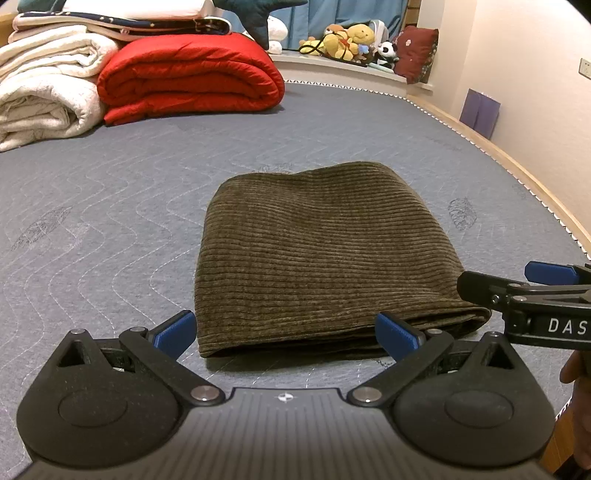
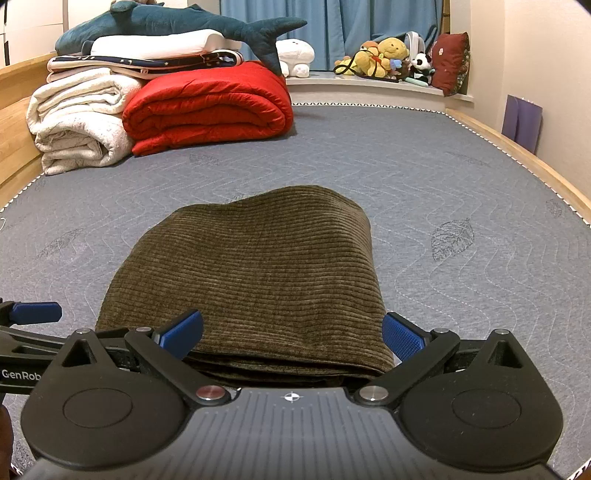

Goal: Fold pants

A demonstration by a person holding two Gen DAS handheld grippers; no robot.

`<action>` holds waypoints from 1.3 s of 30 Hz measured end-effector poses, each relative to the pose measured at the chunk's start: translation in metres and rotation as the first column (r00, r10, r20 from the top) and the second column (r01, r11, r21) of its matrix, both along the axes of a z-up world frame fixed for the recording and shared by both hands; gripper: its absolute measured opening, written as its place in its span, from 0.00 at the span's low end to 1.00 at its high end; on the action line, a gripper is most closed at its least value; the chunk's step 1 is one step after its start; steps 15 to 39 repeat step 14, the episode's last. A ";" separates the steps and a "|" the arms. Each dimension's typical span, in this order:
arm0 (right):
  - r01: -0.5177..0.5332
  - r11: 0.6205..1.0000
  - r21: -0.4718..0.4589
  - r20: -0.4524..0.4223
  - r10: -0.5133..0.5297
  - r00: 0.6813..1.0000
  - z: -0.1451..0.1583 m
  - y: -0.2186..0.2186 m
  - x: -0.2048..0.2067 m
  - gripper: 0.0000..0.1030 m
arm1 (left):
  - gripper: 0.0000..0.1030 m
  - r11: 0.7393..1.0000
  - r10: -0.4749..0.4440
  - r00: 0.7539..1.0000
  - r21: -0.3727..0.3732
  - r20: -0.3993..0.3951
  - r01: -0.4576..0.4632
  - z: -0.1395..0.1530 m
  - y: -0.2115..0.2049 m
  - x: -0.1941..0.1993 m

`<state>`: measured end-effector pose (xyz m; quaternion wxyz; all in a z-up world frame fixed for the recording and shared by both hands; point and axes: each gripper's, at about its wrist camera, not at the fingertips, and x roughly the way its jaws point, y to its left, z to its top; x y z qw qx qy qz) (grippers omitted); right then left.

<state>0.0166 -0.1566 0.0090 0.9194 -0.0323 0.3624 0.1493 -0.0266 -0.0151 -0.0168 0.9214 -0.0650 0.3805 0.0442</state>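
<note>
Olive-brown corduroy pants lie folded into a compact stack on the grey quilted mattress; they also show in the right wrist view. My left gripper is open and empty, its blue pads at the near edge of the stack. My right gripper is open and empty, straddling the near folded edge. The right gripper shows at the right edge of the left wrist view. The left gripper shows at the left edge of the right wrist view.
A red folded quilt and white rolled blankets sit at the far left of the bed. A blue shark plush lies on top. Stuffed toys line the window ledge. A wooden bed frame runs along the right.
</note>
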 end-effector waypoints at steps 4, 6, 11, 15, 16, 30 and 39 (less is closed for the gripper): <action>0.001 1.000 -0.001 0.000 -0.001 1.000 0.000 0.000 0.000 0.99 | 1.00 1.000 -0.002 1.000 0.002 0.003 0.002 0.000 0.000 0.000; -0.001 1.000 0.001 0.000 0.001 1.000 -0.001 0.000 0.000 0.99 | 1.00 1.000 -0.004 1.000 0.001 0.003 0.004 0.000 -0.001 0.000; -0.003 1.000 -0.001 0.000 0.003 1.000 -0.001 -0.001 0.000 0.99 | 1.00 1.000 -0.005 1.000 0.005 0.004 0.005 0.000 -0.001 0.000; -0.004 1.000 -0.001 0.000 0.004 1.000 -0.001 -0.002 0.001 0.99 | 1.00 1.000 -0.001 1.000 0.012 0.004 0.001 -0.001 0.000 0.000; -0.004 1.000 -0.001 0.000 0.004 1.000 -0.001 -0.002 0.001 0.99 | 1.00 1.000 -0.001 1.000 0.012 0.004 0.001 -0.001 0.000 0.000; -0.004 1.000 -0.001 0.000 0.004 1.000 -0.001 -0.002 0.001 0.99 | 1.00 1.000 -0.001 1.000 0.012 0.004 0.001 -0.001 0.000 0.000; -0.004 1.000 -0.001 0.000 0.004 1.000 -0.001 -0.002 0.001 0.99 | 1.00 1.000 -0.001 1.000 0.012 0.004 0.001 -0.001 0.000 0.000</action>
